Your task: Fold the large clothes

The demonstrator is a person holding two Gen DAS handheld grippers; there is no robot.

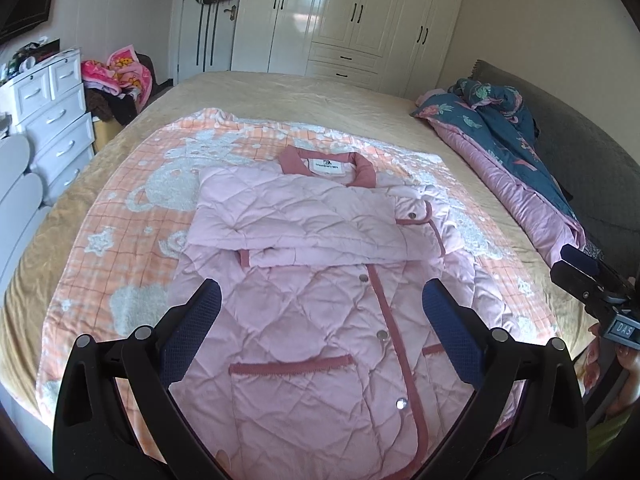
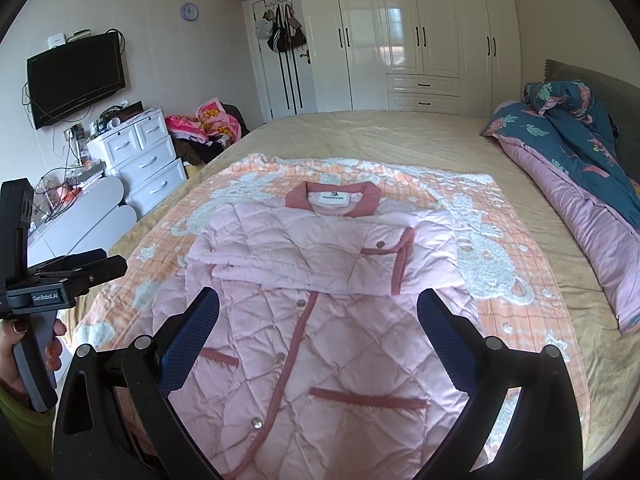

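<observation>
Around the pink jacket [image 1: 320, 300], bare blanket [image 1: 132, 216] lies open on both sides and beyond the collar. Right of the jacket, a heaped blue quilt [image 2: 576, 148] blocks the bed's edge.

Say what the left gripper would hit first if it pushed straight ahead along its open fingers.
Probably the pink quilted jacket: the left gripper is open, with the jacket's snap-button front lying between its fingers. Further along that line the folded sleeves cross the chest. How high it sits above the fabric is unclear.

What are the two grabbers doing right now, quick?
Left gripper: open, holding nothing, above the pink jacket.
Right gripper: open, holding nothing, also above the jacket.
</observation>
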